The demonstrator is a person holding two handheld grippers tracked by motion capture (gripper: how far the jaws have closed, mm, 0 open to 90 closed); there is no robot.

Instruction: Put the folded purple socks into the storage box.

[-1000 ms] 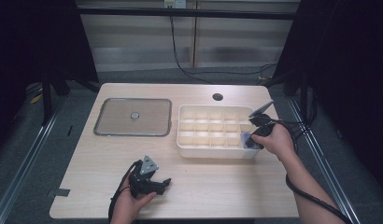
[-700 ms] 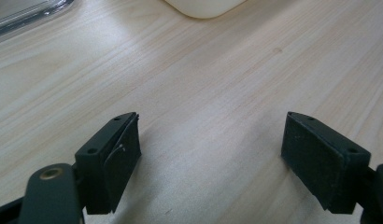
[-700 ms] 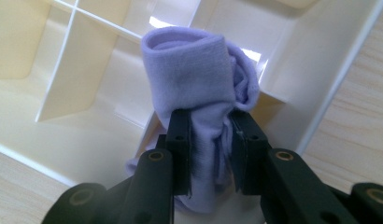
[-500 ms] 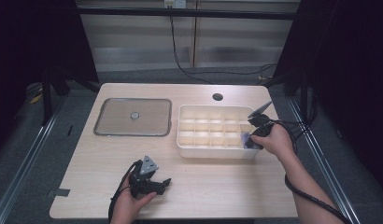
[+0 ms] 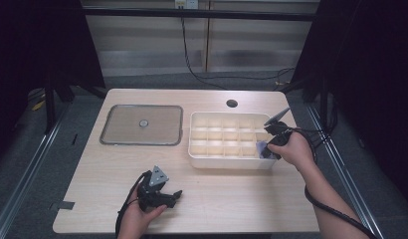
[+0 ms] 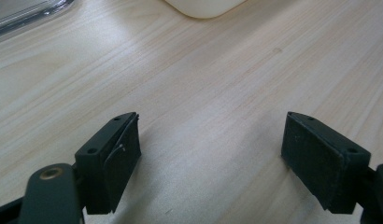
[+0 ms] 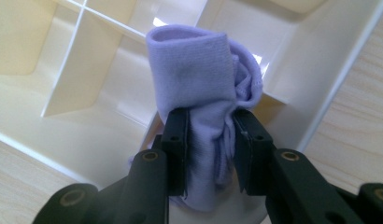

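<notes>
Right gripper view puts us at the placement step: the lilac sock (image 7: 199, 88), rolled up, sits between the jaws of the right gripper (image 7: 209, 154), both pads against the fabric, so we read it as gripped. Those jaws have just been easing apart a little with the sock between them, so we judge the release is starting but not finished. The sock hangs over a corner cell of the cream divided tray (image 7: 101, 135), its lower end dipping below the jaws toward the tray floor; we can't tell whether it touches down. High view agrees: right gripper (image 5: 269, 147) at the tray's (image 5: 227, 162) near right corner, sock (image 5: 261, 148) a small lilac patch just inside the rim. Every other cell we can see is bare, so at best this is the first item going in. Left gripper (image 5: 173, 195) rests on the counter (image 5: 242, 199) near the front edge, well apart from the tray; left gripper view shows its jaws wide apart with nothing between them, just bare wood. The clear lid (image 5: 142, 124) lies flat on the counter to the tray's left, off the tray. Left to do, by our reading: let go fully, back the right gripper out, and possibly fit the lid.
</notes>
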